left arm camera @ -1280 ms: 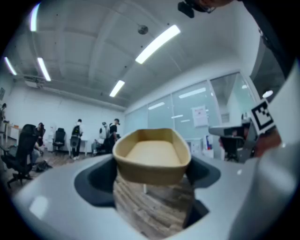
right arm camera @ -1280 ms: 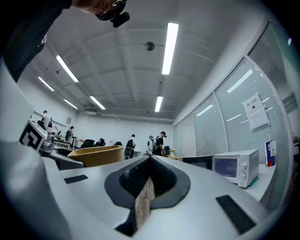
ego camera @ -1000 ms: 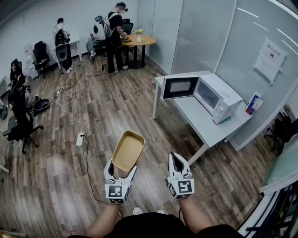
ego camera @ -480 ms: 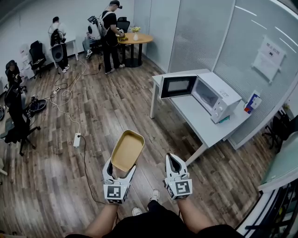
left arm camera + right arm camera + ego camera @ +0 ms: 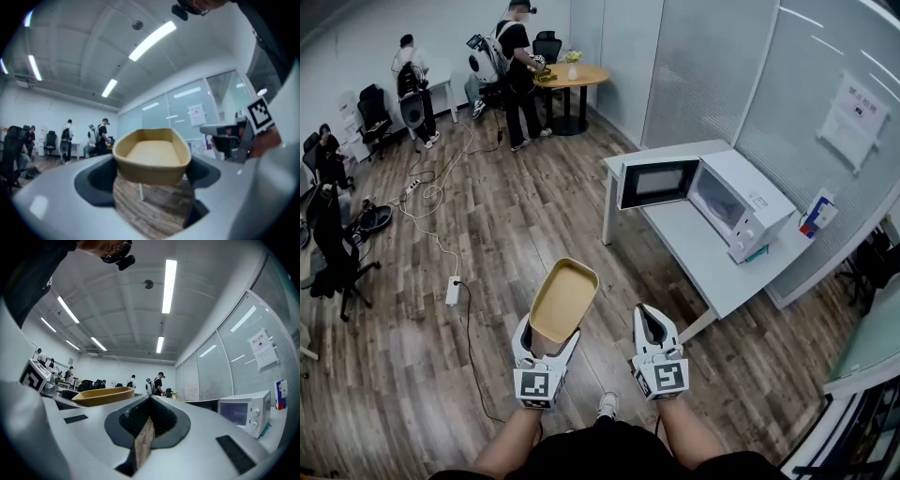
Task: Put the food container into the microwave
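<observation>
One food container [image 5: 563,300], open side up, juts lengthwise beyond left gripper [image 5: 547,345].

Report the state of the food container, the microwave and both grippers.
Food container: empty, no lid, open side up, gripped at its near end.
Microwave: door swung wide open.
Left gripper: fingers clamped on the food container.
Right gripper: fingers closed together, holding nothing.
</observation>
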Motion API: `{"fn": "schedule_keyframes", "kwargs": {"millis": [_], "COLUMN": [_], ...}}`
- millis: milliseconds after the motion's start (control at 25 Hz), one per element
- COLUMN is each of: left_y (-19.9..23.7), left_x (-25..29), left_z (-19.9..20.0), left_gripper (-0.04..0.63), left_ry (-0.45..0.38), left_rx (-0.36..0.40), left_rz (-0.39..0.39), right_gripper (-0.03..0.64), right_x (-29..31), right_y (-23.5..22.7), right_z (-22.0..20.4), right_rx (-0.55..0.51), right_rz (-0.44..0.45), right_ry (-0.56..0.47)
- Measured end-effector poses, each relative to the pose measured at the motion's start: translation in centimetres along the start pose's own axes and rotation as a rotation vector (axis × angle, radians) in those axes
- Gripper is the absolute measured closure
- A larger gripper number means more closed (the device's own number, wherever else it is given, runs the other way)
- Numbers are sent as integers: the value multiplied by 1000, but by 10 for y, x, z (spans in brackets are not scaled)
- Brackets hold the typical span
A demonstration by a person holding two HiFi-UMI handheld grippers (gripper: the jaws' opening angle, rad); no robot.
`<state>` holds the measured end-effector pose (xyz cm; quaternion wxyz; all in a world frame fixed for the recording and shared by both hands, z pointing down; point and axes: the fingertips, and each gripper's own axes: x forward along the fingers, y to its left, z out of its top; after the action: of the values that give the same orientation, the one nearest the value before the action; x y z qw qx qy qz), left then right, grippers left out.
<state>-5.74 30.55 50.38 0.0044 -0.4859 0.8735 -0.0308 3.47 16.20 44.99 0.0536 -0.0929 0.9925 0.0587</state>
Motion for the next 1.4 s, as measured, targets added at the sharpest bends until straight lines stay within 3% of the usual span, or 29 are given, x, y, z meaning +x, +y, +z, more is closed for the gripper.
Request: {"fn": "schedule_keyframes", "kwargs": {"millis": [440, 720, 1400], "left_y": [-35, -47, -41], "left_x": [97, 134, 273], "left_z": [0, -4, -1], "left_gripper": [138, 138, 138], "left_ry": [56, 81, 42], "left_rx": [42, 27, 19], "left_rz": [-37, -33, -186], "right_gripper": [611, 611, 611], "right_x": [34, 35, 114], "right_y": [-99, -132, -209], "right_z": [-32, -41, -57], "right_rx": [17, 49, 12], "right_rz": [-45, -80, -207], "right_ry": [5, 4, 47]}}
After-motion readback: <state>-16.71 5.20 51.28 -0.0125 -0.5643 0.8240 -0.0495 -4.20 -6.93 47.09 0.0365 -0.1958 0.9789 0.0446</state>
